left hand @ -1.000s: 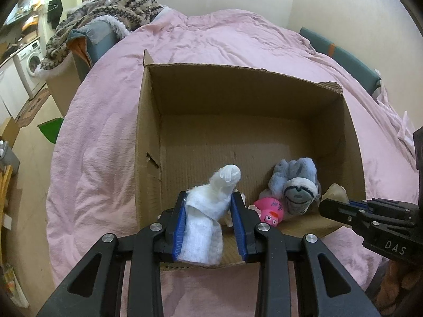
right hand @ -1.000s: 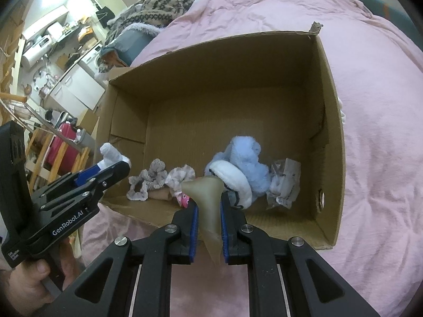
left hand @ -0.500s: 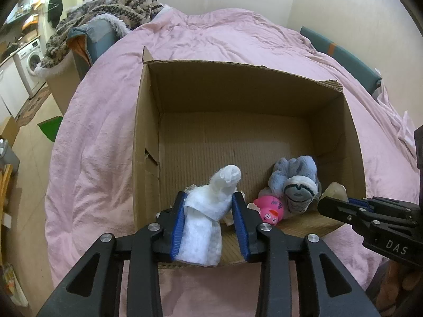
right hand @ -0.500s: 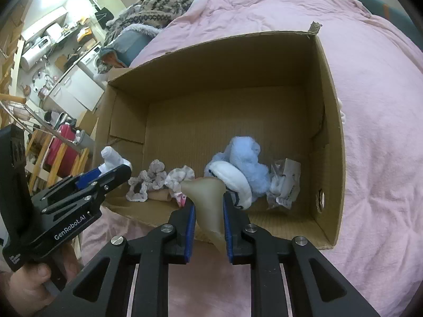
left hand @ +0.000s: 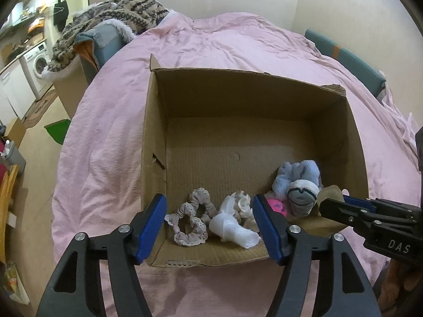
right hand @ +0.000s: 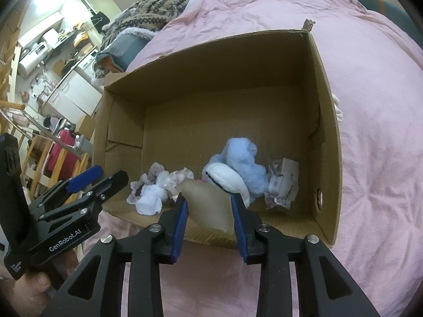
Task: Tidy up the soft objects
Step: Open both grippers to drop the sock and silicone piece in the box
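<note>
An open cardboard box point(left hand: 156, 132) point(right hand: 326, 132) sits on a pink bed. My left gripper point(left hand: 211, 224) point(right hand: 109, 177) hovers over its near left corner, jaws opening wide; a white sock point(left hand: 232, 228) point(right hand: 149, 200) lies on the box floor below them, free of the pads. Beside it lie grey scrunchies point(left hand: 189, 219), a cream scrunchie point(left hand: 242, 202), a pink toy point(left hand: 277, 206) and a blue plush point(left hand: 298, 185) point(right hand: 243, 163). My right gripper point(right hand: 210, 222) point(left hand: 335, 202) is over the near edge, jaws opening, with a beige soft pad point(right hand: 208, 206) still filling the gap and touching both pads.
Crumpled plastic packaging point(right hand: 283, 182) lies in the box's right corner. The pink duvet point(left hand: 224, 47) surrounds the box. A patterned blanket pile point(left hand: 119, 10) is at the far left, the floor and a washing machine point(left hand: 37, 63) beyond the bed's left edge.
The left jaws spread apart and the white sock dropped from them onto the box floor. The right jaws widened and the beige pad expanded between them. Neither hand shifted.
</note>
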Action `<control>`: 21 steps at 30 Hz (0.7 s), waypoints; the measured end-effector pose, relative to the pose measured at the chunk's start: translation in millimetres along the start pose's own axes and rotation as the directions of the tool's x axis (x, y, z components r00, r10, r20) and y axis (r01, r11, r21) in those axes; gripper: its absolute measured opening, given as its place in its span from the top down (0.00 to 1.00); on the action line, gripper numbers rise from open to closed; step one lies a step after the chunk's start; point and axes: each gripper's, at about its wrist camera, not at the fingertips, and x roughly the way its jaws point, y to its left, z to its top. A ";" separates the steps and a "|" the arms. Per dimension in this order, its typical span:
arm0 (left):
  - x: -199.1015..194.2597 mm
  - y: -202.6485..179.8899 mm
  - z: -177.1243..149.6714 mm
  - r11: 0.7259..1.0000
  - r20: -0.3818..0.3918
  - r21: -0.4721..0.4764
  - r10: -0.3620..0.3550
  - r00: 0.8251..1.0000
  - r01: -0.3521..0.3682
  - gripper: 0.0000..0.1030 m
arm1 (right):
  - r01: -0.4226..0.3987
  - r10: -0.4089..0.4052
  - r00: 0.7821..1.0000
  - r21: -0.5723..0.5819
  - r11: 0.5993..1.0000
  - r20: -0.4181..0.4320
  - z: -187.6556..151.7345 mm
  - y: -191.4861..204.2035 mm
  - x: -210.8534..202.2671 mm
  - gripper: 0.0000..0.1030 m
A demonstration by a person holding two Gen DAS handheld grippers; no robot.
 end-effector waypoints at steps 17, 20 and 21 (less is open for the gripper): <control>-29.2 11.1 6.0 0.999 0.087 -0.052 0.017 0.996 -0.013 0.23 | 0.032 -0.028 0.983 -0.017 0.999 0.184 4.9 6.2 -39.4 0.16; -40.7 14.6 5.3 0.998 0.104 -0.065 0.025 0.994 -0.019 0.16 | 0.061 -0.053 0.972 -0.031 0.998 0.230 1.5 10.9 -51.8 0.04; -44.3 16.1 4.8 0.997 0.110 -0.071 0.029 0.993 -0.021 0.13 | 0.069 -0.060 0.969 -0.029 0.997 0.239 -0.1 11.4 -55.1 0.02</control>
